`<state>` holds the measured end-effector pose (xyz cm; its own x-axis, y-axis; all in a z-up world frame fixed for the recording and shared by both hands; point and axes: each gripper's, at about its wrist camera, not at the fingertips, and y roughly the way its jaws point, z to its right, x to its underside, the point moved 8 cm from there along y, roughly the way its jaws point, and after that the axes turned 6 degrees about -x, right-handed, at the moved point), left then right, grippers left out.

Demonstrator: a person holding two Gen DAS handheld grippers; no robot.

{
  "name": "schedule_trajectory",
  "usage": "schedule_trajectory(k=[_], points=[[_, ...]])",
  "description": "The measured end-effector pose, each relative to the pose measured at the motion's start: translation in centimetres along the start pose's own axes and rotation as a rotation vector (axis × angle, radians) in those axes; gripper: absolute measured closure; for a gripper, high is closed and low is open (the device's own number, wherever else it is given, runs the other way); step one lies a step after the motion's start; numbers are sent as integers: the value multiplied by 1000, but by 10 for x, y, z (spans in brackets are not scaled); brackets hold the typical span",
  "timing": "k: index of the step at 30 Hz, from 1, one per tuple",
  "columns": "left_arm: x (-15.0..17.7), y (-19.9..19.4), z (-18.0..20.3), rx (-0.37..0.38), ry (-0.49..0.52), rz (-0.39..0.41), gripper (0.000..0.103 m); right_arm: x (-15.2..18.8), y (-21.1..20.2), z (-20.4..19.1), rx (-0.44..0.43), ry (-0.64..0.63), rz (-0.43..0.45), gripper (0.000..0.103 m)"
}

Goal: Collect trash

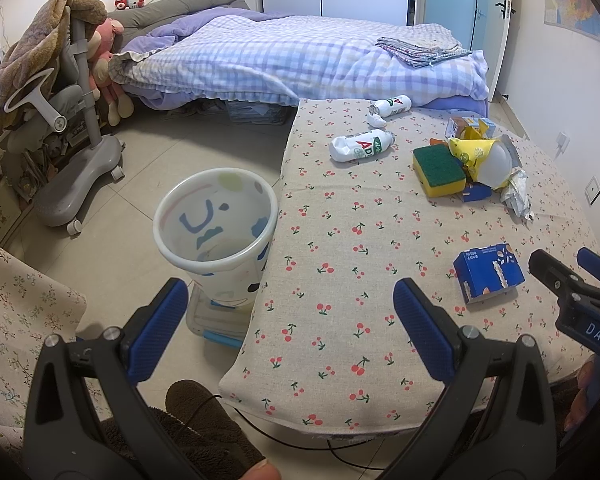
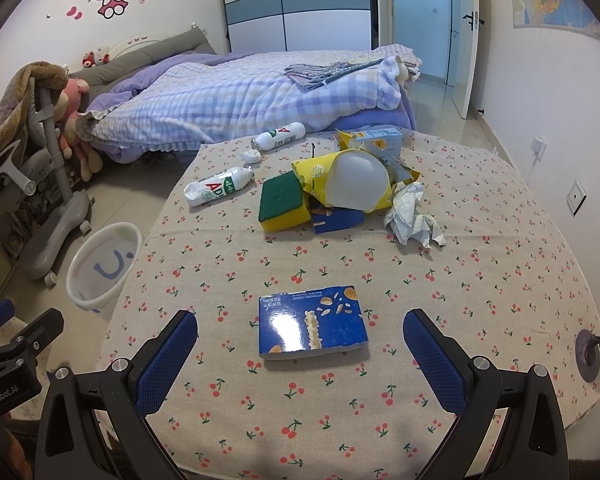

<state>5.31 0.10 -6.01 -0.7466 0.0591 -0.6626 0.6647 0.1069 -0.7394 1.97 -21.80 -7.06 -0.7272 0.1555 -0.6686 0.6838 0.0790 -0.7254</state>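
Right tool [image 2: 300,344] spread wide, empty, poised over blue carton [image 2: 312,326] lying flat on counter [image 2: 480,264]. Left tool [image 1: 290,312] spread too, near bin [image 1: 216,220]. Carton likely light, crushable; pinch across short sides, gently.

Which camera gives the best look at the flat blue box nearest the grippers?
The right wrist view. The blue box lies centred just ahead of the open right hand-held gripper, its whole printed top visible. In the left wrist view the same box sits off to the right, smaller and at an angle, near the other gripper's tip.
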Motion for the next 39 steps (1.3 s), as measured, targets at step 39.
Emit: schedule_trajectory(k=[39], points=[[-119,138,85,109,247,-172,1,-103,115,117,-55,324,-278,0]])
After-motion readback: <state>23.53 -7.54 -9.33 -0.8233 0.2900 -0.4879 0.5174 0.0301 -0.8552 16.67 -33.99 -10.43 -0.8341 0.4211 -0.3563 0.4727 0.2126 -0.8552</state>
